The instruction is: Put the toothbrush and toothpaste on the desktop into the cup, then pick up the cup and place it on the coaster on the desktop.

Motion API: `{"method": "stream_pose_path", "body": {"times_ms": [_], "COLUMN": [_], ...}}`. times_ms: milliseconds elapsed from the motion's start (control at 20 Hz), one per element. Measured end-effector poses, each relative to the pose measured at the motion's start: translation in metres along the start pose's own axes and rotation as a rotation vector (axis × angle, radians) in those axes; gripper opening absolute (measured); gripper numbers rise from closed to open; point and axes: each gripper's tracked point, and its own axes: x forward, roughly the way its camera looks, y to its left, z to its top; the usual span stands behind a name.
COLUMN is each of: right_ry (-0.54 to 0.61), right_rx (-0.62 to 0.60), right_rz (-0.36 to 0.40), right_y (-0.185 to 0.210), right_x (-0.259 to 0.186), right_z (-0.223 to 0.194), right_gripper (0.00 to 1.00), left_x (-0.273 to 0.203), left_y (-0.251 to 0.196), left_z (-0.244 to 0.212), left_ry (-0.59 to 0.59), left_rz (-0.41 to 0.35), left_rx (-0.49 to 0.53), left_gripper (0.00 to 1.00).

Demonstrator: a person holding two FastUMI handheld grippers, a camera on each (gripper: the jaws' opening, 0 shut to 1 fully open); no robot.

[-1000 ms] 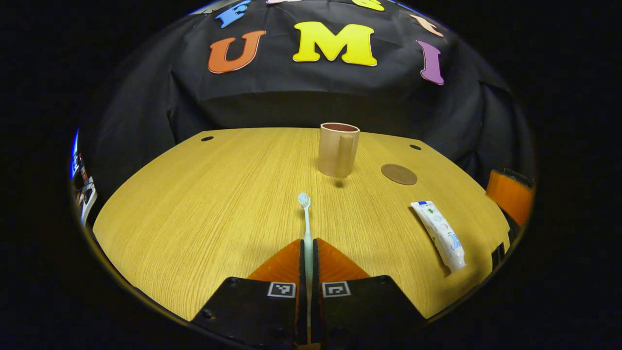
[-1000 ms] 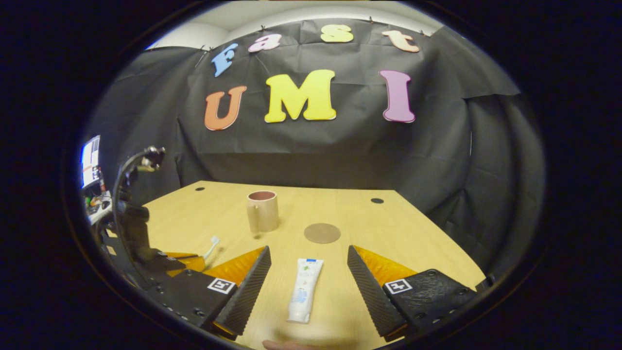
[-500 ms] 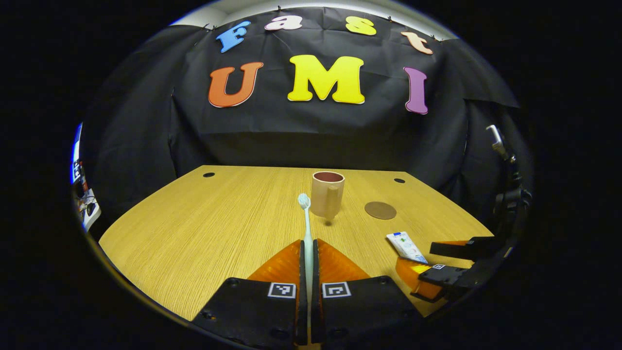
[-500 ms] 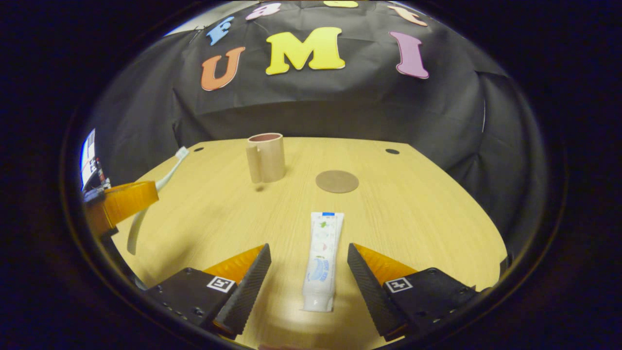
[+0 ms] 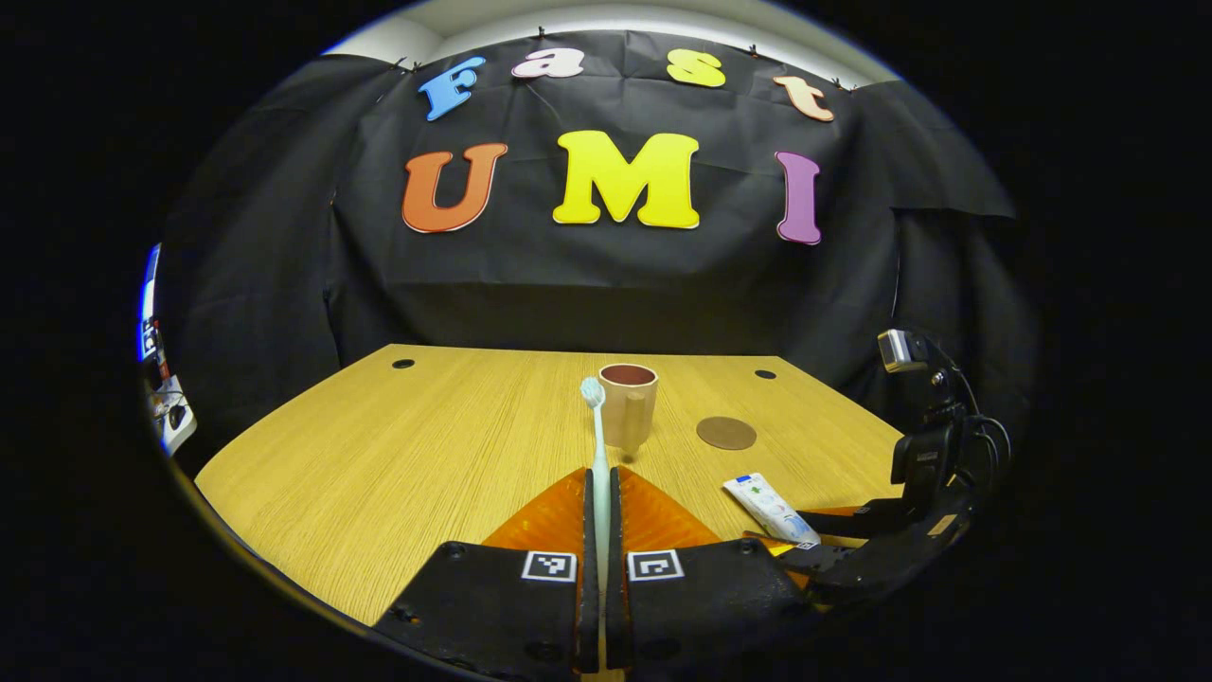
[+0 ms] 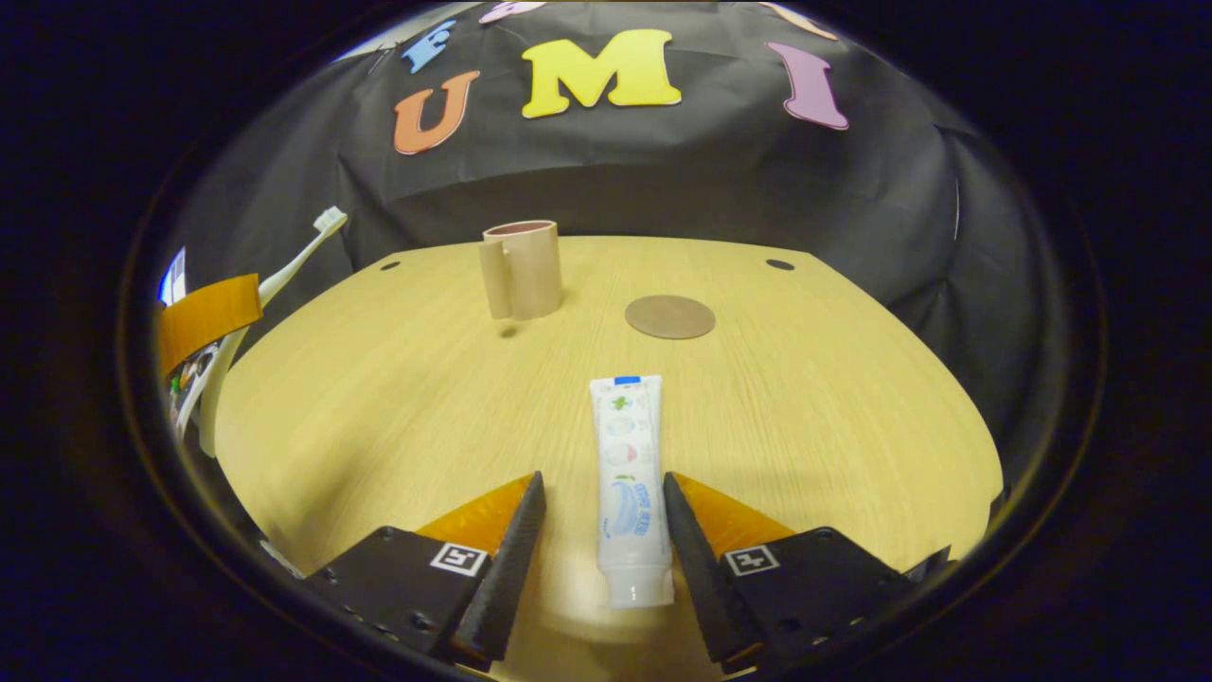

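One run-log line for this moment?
left gripper shut on toothbrush, raised | right gripper open, jaws flanking toothpaste on desktop | cup, coaster untouched

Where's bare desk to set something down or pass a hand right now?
Free: the wide left half of the desk, left of the cup and held toothbrush; also the far-right corner beyond the coaster. Crowded: near right, where the right gripper straddles the toothpaste.
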Motion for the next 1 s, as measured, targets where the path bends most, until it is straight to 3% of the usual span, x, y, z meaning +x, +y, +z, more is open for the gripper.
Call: {"method": "stream_pose_path", "body": {"times_ms": [200,250,300,550,1000], "right_ry": [-0.005,0.001,0.003,-0.041,-0.205], "right_rx": [-0.003,0.001,-0.008,0.036,0.112], "right_rz": [0.0,0.006,0.01,0.027,0.021], "right_y": [-0.004,-0.003,-0.003,-0.011,-0.046], "right_x": [0.005,0.007,0.006,0.002,-0.047], "right_z": [0.003,0.002,0.003,0.01,0.053], "right_gripper": [0.61,0.39,0.4,0.26,0.26], "left_x": [0.002,0.002,0.002,-0.003,0.003], "left_y": [-0.005,-0.007,-0.009,-0.018,-0.017], "left_z": [0.0,-0.002,-0.001,0.011,0.036], "left_ry": [0.021,0.024,0.024,-0.019,-0.051], "left_rz": [-0.007,-0.014,-0.019,-0.025,-0.025], "left_rx": [-0.007,-0.007,-0.005,0.021,0.01], "left_gripper": [0.06,0.06,0.06,0.06,0.06]}}
